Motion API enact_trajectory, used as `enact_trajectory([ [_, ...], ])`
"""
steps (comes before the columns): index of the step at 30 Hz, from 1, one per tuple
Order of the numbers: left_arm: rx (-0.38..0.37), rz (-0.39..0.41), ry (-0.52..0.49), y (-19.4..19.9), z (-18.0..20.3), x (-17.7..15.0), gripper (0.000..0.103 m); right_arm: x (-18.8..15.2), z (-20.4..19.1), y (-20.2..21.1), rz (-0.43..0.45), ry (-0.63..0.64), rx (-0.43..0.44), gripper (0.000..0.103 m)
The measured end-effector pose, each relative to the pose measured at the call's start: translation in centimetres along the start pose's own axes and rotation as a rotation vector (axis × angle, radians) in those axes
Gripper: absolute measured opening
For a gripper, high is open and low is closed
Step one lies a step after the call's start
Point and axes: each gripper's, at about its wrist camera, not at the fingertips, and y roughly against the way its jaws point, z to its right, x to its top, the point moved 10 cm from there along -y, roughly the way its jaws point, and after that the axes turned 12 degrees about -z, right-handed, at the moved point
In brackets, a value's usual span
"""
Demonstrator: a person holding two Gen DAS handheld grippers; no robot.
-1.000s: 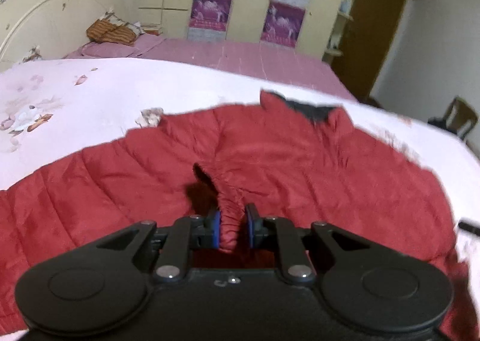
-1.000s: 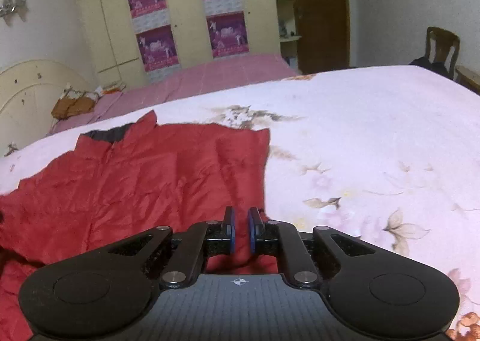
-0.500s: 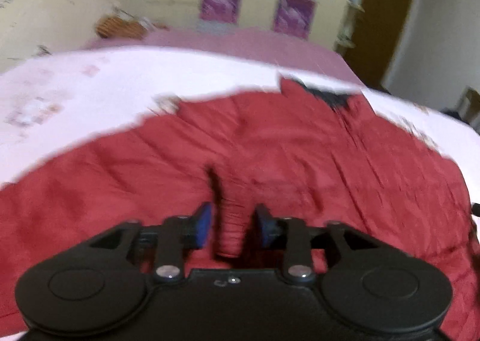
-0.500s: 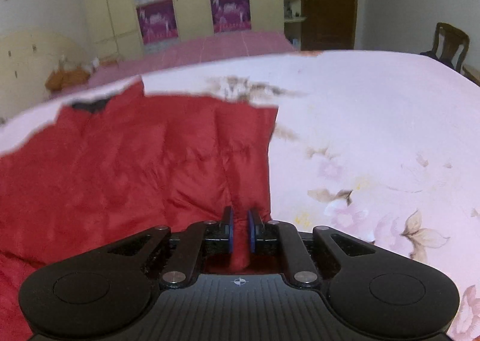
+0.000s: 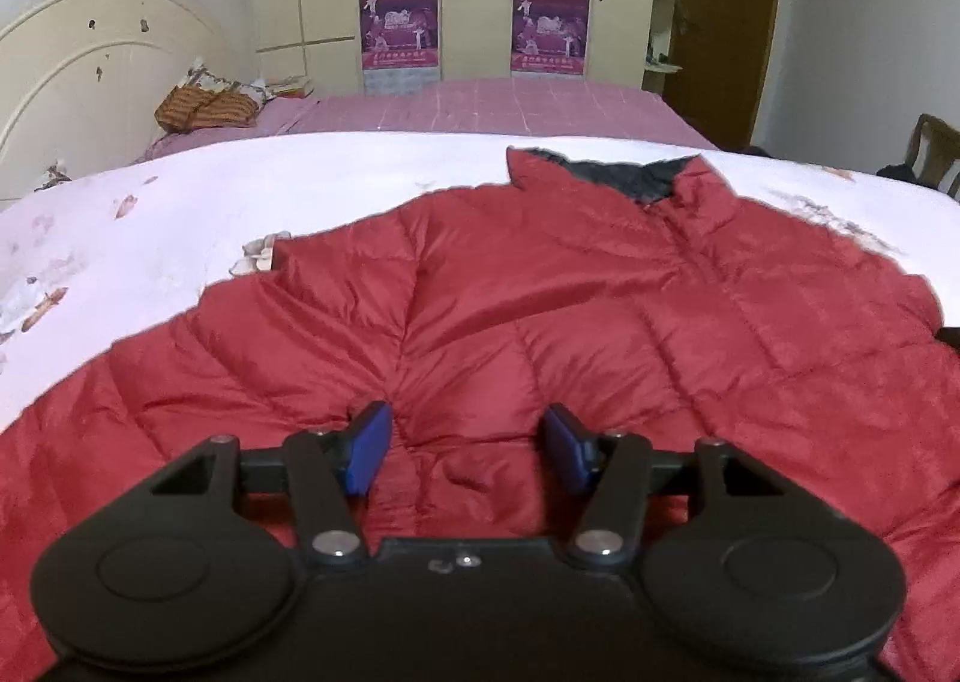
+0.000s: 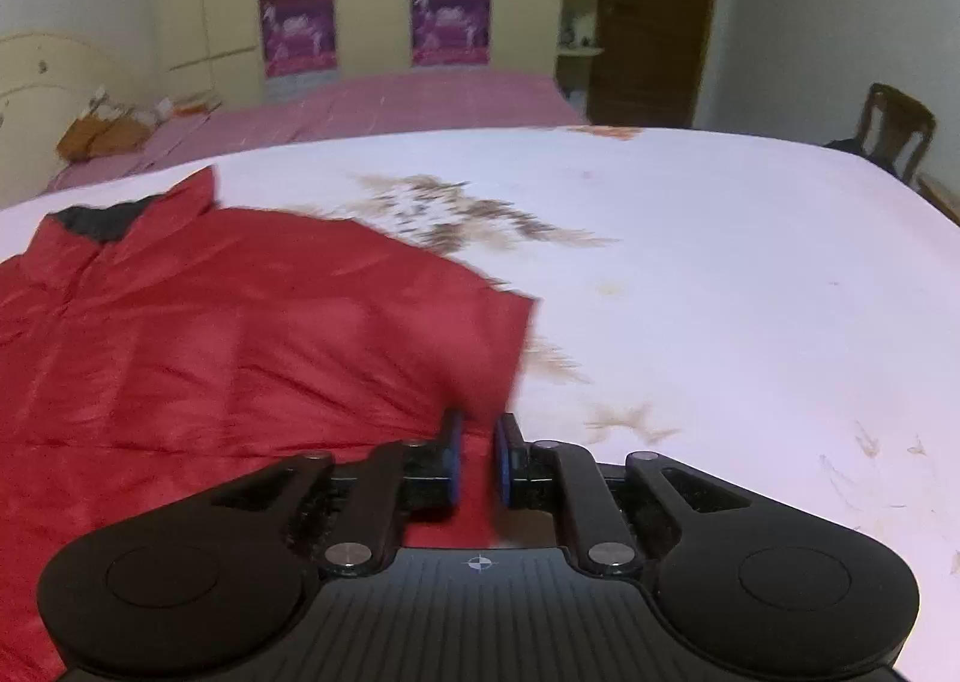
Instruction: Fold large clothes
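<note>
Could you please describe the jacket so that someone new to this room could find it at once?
Look at the near bed with the pale floral sheet. The red quilted jacket lies spread flat on it. Its dark collar lining and solid red colour set it apart.

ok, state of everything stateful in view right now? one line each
jacket: spread flat on the bed, front up, collar open and pointing away from the cameras
left claw: jaws opening, nothing pinched, jacket fabric lying beneath them
right claw: shut on the jacket's edge
bed cover: flat under the jacket
door: closed
chair: upright beyond the bed
</note>
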Motion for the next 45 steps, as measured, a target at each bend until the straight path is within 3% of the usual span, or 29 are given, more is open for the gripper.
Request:
enact_trajectory([
  [5, -0.049, 0.027, 0.002, 3.2, 1.2, -1.5, 0.056, -1.2, 0.5, 5.8, 0.067, -0.059, 0.081, 0.010],
  [9, -0.051, -0.013, -0.016, 1.7, 2.0, -2.1, 0.056, -3.8, -2.0, 7.3, 0.046, -0.003, 0.152, 0.010],
  [12, -0.045, -0.040, -0.020, 0.0, 1.9, -2.7, 0.058, -6.3, -2.3, 4.7, -0.049, 0.044, 0.079, 0.010],
  [17, -0.042, -0.031, -0.007, 0.2, 1.9, -2.5, 0.057, -6.3, -2.5, 4.6, -0.032, 0.066, 0.033, 0.010],
  [20, -0.062, 0.010, 0.049, 2.1, 0.9, -2.7, 0.077, -6.2, -1.6, 6.5, -0.010, -0.009, 0.060, 0.010],
  [21, -0.036, 0.029, 0.069, 3.0, 0.2, -3.0, 0.095, -6.3, -1.5, 7.1, 0.000, -0.019, 0.056, 0.011],
  [22, -0.009, 0.049, 0.086, 3.8, -0.7, -3.3, 0.101, -6.4, -1.4, 7.6, 0.007, -0.030, 0.054, 0.011],
  [23, 0.001, 0.061, 0.103, 4.5, -1.5, -3.7, 0.100, -6.7, -1.2, 8.2, 0.006, -0.043, 0.054, 0.036],
  [24, 0.006, 0.061, 0.135, 5.2, -2.7, -4.3, 0.099, -6.5, -1.0, 8.8, 0.010, -0.060, 0.052, 0.084],
  [25, 0.012, 0.060, 0.175, 5.8, -4.1, -5.0, 0.096, -6.3, -1.2, 10.0, 0.041, -0.071, 0.061, 0.092],
  [28, 0.030, 0.057, 0.353, 7.9, -9.4, -8.1, 0.087, -5.9, -2.2, 11.1, 0.056, -0.047, 0.091, 0.090],
  [30, 0.047, 0.057, 0.475, 9.3, -13.1, -10.7, 0.085, -5.9, -3.1, 11.4, 0.044, -0.032, 0.100, 0.075],
  [34, 0.101, 0.087, 0.641, 12.8, -19.3, -15.7, 0.085, -6.2, -5.6, 11.3, 0.027, -0.006, 0.120, 0.074],
  [40, 0.149, 0.126, 0.869, 16.8, -25.4, -21.9, 0.081, -6.2, -10.1, 10.7, 0.021, 0.052, 0.151, 0.074],
  [45, 0.084, 0.252, 1.079, 17.6, -29.4, -23.4, 0.081, -5.7, -12.1, 10.8, 0.033, 0.077, 0.156, 0.074],
])
